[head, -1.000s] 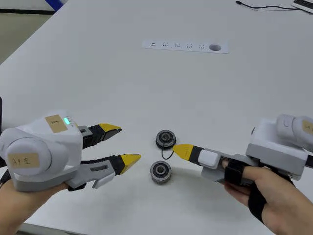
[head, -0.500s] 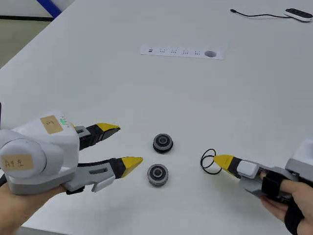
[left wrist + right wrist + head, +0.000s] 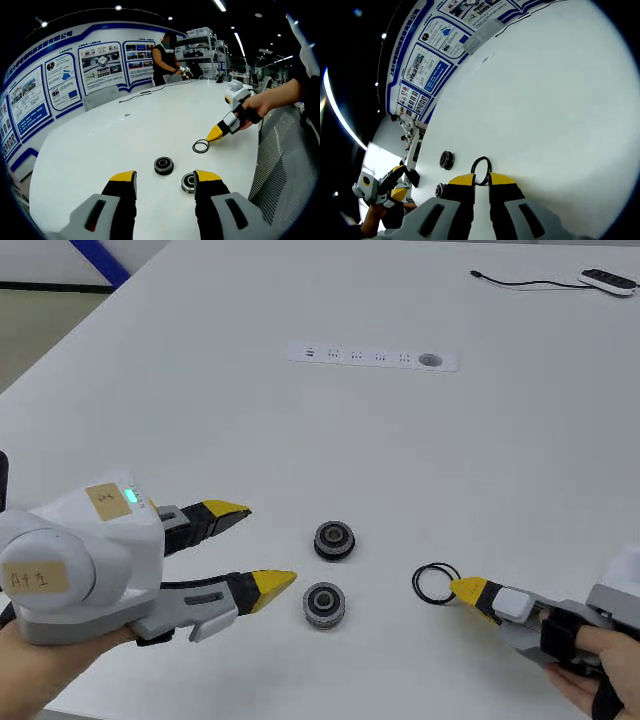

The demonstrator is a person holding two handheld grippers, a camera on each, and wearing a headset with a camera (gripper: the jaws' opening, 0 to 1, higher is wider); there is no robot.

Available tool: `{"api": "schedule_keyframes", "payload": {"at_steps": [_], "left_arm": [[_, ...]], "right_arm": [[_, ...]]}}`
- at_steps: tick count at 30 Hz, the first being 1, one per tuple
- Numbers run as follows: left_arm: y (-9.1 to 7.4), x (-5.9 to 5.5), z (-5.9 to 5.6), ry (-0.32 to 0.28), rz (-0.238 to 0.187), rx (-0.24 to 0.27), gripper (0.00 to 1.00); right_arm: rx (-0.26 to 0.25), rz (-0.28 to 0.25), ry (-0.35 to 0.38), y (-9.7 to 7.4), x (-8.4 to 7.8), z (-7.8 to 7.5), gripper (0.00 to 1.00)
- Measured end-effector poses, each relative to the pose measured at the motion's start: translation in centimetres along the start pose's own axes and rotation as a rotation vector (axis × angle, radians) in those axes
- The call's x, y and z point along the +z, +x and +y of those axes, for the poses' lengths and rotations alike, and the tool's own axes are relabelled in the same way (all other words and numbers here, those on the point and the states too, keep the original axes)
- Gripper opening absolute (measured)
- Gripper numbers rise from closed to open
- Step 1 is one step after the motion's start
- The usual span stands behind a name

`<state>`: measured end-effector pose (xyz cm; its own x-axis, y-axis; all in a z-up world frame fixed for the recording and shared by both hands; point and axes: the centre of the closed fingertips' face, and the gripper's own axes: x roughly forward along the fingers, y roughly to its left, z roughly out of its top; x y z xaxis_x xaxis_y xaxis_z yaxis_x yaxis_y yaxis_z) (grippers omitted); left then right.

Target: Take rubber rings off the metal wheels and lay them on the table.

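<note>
Rubber ring (image 3: pixel 416 585) lies flat on our worktop (image 3: pixel 450 460) straight ahead of our right gripper (image 3: pixel 462 588), whose fingers (image 3: pixel 462 181) pinch its near edge.

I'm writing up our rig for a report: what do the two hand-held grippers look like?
The left gripper has a rounded white housing with two tan handwritten labels and a green light. Its grey-and-black jaws end in pointed yellow tips. The right gripper is white and grey with the same yellow tips. A black strap wraps the right hand.
</note>
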<state>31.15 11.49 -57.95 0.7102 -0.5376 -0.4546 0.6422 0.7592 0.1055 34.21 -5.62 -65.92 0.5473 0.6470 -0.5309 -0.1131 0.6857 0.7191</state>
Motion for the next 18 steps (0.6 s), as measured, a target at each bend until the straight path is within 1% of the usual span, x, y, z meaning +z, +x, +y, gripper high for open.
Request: {"api": "schedule_keyframes", "payload": {"at_steps": [1,3,4,5,9,12,15,18], "left_arm": [[0.0,0.0,0.0,0.001,0.0,-0.002,0.47],[0.1,-0.1,0.0,0.0,0.002,-0.005,0.47],[0.1,-0.1,0.0,0.002,0.003,-0.006,0.47],[0.2,-0.1,0.1,0.003,0.004,-0.007,0.47],[0.3,0.0,0.2,0.007,0.005,-0.012,0.47],[0.4,0.1,0.2,0.012,0.004,-0.018,0.47],[0.7,0.2,0.3,0.023,0.009,-0.027,0.47],[1.1,0.2,0.7,0.031,0.017,-0.025,0.48]], "right_arm": [[0.0,0.002,-0.012,0.0,0.0,-0.3,0.11],[-0.008,0.014,-0.035,0.0,-0.1,-0.5,0.13],[-0.01,0.017,-0.052,0.0,-0.1,-0.5,0.13],[-0.017,0.022,-0.084,0.0,0.0,-0.5,0.14],[-0.021,0.023,-0.137,-0.2,0.2,-0.1,0.19],[-0.02,0.013,-0.159,-0.4,0.4,0.2,0.22],[0.005,-0.007,-0.157,-0.5,0.9,0.7,0.23],[0.029,-0.032,-0.167,-0.5,1.5,1.2,0.27]]}}
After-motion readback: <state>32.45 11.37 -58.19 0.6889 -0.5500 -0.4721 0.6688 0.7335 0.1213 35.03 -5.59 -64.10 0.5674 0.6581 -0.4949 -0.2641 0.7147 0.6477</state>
